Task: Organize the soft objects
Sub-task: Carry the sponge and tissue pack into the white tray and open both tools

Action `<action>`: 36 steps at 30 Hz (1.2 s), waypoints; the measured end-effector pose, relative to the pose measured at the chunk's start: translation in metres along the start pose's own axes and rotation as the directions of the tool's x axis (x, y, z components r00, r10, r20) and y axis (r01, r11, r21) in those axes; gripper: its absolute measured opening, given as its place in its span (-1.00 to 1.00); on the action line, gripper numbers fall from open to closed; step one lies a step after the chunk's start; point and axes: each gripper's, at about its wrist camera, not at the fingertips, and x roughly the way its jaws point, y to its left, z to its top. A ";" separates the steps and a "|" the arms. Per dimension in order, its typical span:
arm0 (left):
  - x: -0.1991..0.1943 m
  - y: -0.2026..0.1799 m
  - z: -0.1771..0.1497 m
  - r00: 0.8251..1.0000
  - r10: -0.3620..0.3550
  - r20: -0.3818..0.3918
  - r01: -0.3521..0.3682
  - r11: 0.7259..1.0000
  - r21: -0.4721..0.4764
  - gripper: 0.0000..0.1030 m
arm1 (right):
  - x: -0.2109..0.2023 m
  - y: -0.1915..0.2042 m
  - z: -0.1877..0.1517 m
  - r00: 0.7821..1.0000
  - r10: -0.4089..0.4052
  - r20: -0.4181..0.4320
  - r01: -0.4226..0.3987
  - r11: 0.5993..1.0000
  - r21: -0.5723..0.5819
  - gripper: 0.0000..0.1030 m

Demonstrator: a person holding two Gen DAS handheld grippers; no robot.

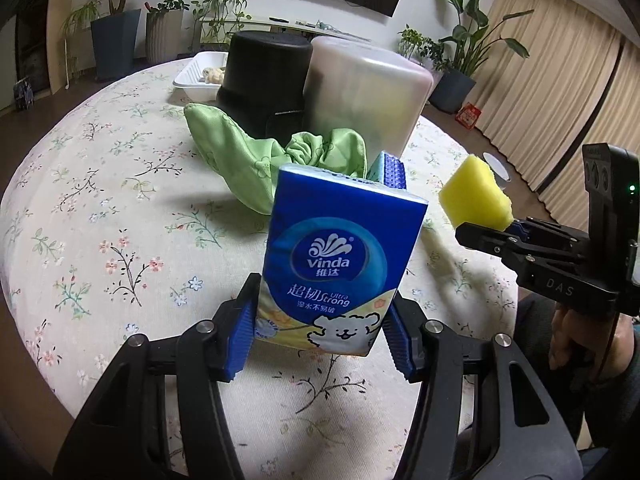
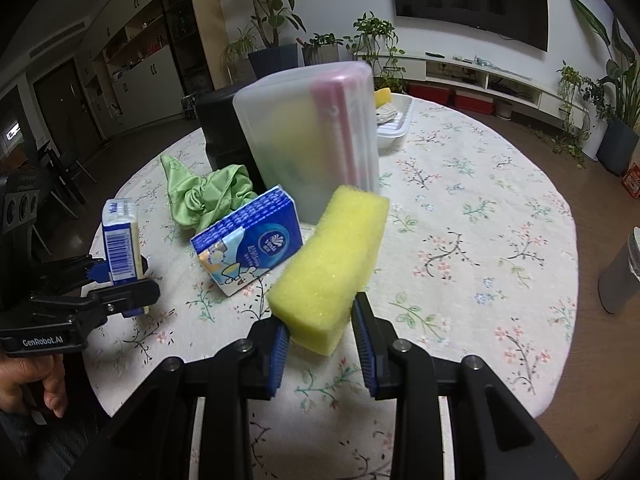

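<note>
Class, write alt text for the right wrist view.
The right gripper holds a yellow sponge above a floral tablecloth. At left, the left gripper holds a tissue pack.

A round table under a cream floral tablecloth (image 1: 100, 208) fills the middle of both views. Leafy potted plants (image 2: 272, 12) line the top of the frame beside a dark wall-mounted television (image 2: 468, 0) (above a low white shelf unit (image 2: 480, 76)), with beige pleated curtains (image 1: 560, 80) at upper right
</note>
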 end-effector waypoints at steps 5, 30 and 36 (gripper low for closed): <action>-0.008 0.005 0.001 1.000 0.005 0.019 -0.005 1.000 -0.013 0.04 | -0.009 -0.003 0.000 1.000 -0.011 0.003 0.011 1.000 0.000 -0.36; -0.045 0.074 0.155 0.980 0.138 0.145 -0.145 0.989 0.041 0.04 | -0.035 -0.091 0.116 0.985 -0.158 0.072 0.165 0.982 -0.093 -0.36; -0.021 0.080 0.205 0.981 0.149 0.128 -0.160 0.984 0.081 0.04 | -0.011 -0.111 0.175 0.982 -0.180 0.064 0.187 0.974 -0.130 -0.36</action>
